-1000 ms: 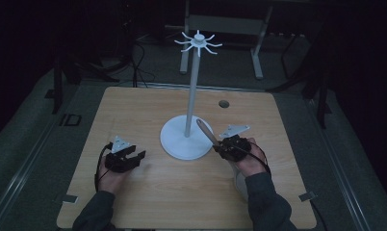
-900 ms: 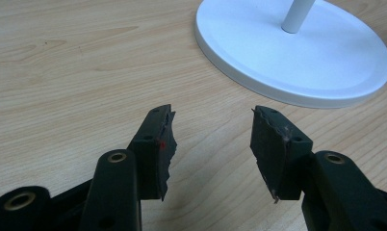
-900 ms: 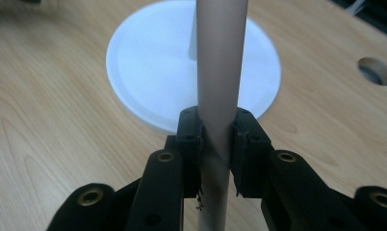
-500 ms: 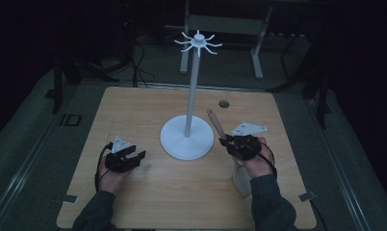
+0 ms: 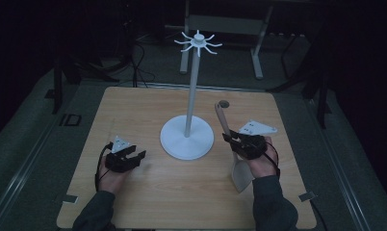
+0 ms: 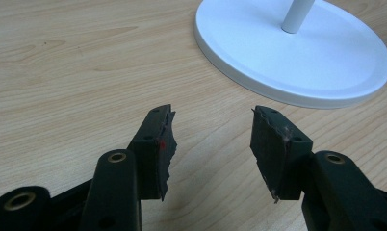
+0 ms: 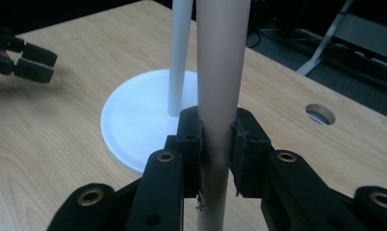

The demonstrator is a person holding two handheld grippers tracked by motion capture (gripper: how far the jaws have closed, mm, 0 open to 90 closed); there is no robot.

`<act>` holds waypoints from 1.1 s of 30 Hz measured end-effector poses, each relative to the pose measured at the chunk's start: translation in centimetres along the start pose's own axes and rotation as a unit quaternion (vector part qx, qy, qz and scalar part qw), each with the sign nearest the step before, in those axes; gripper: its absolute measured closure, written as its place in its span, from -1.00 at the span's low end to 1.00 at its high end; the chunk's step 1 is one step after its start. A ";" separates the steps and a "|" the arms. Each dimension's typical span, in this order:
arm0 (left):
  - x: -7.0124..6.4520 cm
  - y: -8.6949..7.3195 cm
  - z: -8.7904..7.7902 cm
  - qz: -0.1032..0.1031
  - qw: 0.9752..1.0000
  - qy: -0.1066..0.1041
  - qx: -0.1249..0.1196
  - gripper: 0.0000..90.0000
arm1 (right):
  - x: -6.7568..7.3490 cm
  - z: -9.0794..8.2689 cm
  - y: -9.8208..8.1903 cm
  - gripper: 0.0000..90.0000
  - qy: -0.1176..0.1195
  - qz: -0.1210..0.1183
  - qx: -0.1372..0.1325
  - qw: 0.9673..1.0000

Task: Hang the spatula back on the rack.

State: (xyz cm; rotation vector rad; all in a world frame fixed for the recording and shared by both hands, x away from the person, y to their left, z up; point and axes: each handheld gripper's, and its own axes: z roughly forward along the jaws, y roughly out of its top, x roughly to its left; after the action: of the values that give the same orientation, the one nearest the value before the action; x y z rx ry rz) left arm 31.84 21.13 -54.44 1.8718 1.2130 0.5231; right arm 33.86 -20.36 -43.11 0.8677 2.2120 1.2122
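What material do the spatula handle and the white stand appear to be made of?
Spatula handle: probably wood or matt plastic; smooth, pale beige, no shine, grain not discernible. White stand: likely painted metal or plastic; uniform white, faint satin sheen on its round base.

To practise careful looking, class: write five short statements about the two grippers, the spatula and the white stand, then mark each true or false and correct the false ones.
1. The right gripper is shut on the spatula handle. True.
2. The left gripper holds a spoon. False: its jaws stand open with bare table between them.
3. The white stand lies toppled on its side. False: it stands upright on its round base, hooks at the top.
4. In the high view the spatula's flat blade points toward the person, its handle away. True.
5. The spatula already hangs from a hook. False: it is in the right gripper, beside the stand's base.
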 end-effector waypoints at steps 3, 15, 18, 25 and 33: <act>0.0 0.0 0.0 0.000 1.000 0.000 0.000 0.12 | 0.0 -0.2 0.2 0.68 -0.001 0.003 -0.009 1.000; 0.1 0.0 -0.1 0.000 1.000 0.000 0.000 0.12 | 0.3 -0.7 1.0 0.68 0.002 0.002 -0.038 0.999; 0.1 0.0 -0.1 -0.001 1.000 0.001 0.000 0.12 | 0.4 -0.7 1.2 0.69 0.004 0.002 -0.042 0.999; 0.1 0.0 -0.1 -0.002 1.000 0.000 0.000 0.12 | 0.5 -0.8 1.7 0.68 0.006 0.003 -0.051 0.999; 0.1 0.0 -0.1 -0.002 1.000 0.000 0.000 0.12 | 0.2 -1.0 1.9 0.68 0.006 0.011 -0.067 0.998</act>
State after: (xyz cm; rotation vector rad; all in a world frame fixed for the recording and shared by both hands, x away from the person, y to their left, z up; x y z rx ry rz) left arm 31.83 21.26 -54.36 1.8695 1.2164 0.5199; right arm 33.65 -20.00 -40.95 0.8343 2.1077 1.3628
